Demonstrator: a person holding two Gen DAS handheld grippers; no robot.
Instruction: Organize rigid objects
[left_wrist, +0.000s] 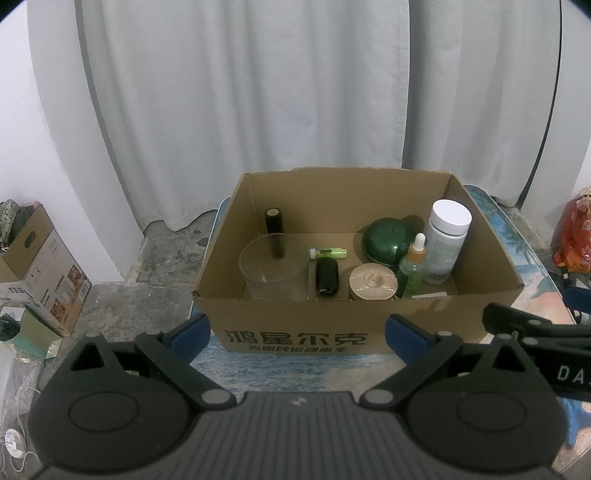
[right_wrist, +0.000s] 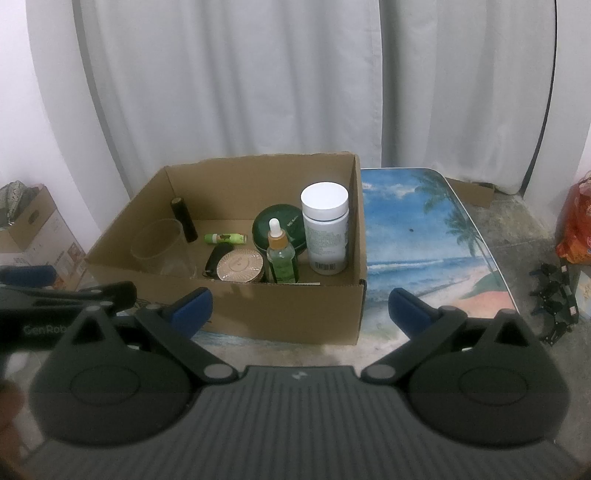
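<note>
All items in box (left_wrist: 354, 332): cup (left_wrist: 274, 271), bottle (left_wrist: 445, 243), jars. Counter (right_wrist: 424, 236) bare beside it. Left tongs (left_wrist: 297, 332), right tongs (right_wrist: 300, 308) wide open, empty. Task looks finished.

The cardboard box (left_wrist: 295, 338) just ahead of the left gripper (left_wrist: 297, 334) carries black Chinese print "鸿星尔克" on its front. The right gripper (right_wrist: 299, 308) body shows "DA"; the left one shows "GenRob". Bottle labels are unreadable.
</note>
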